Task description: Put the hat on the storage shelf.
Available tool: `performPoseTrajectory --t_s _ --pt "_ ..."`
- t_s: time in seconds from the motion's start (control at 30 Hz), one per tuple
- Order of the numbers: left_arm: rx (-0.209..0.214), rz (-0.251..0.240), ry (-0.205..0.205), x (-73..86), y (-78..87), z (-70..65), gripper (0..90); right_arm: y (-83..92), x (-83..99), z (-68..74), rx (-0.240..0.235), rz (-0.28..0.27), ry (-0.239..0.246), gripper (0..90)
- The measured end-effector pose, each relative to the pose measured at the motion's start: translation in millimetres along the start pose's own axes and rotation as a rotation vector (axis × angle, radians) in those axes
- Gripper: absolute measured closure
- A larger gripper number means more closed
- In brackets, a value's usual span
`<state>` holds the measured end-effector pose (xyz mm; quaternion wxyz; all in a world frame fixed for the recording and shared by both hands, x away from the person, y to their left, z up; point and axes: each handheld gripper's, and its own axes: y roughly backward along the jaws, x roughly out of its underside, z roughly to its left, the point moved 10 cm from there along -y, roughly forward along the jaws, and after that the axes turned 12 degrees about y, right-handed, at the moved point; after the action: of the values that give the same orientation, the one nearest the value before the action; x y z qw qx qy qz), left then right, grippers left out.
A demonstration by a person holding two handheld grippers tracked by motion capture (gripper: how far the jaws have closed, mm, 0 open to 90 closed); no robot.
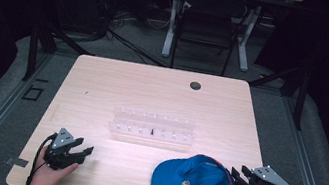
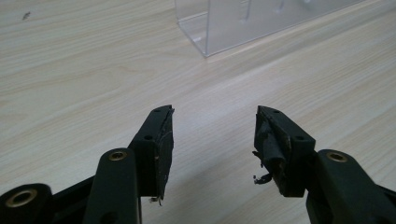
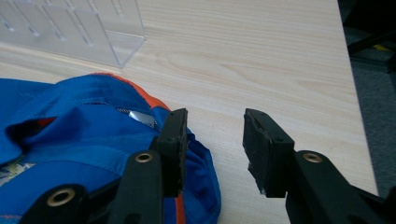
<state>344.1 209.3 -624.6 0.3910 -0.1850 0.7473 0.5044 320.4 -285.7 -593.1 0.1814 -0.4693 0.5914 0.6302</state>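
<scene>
Pale wooden table (image 1: 102,87) — left gripper (image 1: 83,152) spread, empty; clear acrylic rack (image 1: 152,128) mid-table; blue fabric cap (image 1: 193,183) at near edge beside right gripper (image 1: 235,175), spread — advise pinching the cap's edge squarely.

A clear plastic rack (image 1: 152,127) sits mid-table (image 1: 103,82), with a black chair (image 1: 207,28) beyond the far edge.

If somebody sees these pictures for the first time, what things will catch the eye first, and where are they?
The bright blue cap stands out most, lying at the table's near edge, just beside the open right gripper. Behind it, mid-table, stands a clear plastic rack. The left gripper, also open, rests over bare wood at the near left.
</scene>
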Motion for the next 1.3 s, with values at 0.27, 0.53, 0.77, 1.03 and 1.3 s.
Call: performPoseTrajectory --t_s 0.27,0.53,0.77,1.03,1.3 --pt "0.073 0.010 -0.020 -4.0 -3.2 -31.6 51.0 -2.5 5.0 -3.4 -0.062 0.015 -0.091 58.8" --pt "0.085 0.021 -0.058 -1.5 -3.4 -35.9 52.4 -1.9 6.5 -3.2 -0.060 0.089 -0.066 65.5" --pt "0.065 0.022 -0.022 -0.2 -1.1 -21.5 51.1 -6.5 20.5 -3.3 -0.097 0.258 -0.077 61.2" --pt "0.057 0.017 0.000 -0.6 -0.2 -16.4 50.4 -13.1 23.2 -1.1 -0.150 0.353 -0.082 61.1" --pt "0.055 0.012 0.010 -1.2 0.2 -13.9 50.3 -24.6 16.0 3.2 -0.217 0.443 -0.125 61.9"
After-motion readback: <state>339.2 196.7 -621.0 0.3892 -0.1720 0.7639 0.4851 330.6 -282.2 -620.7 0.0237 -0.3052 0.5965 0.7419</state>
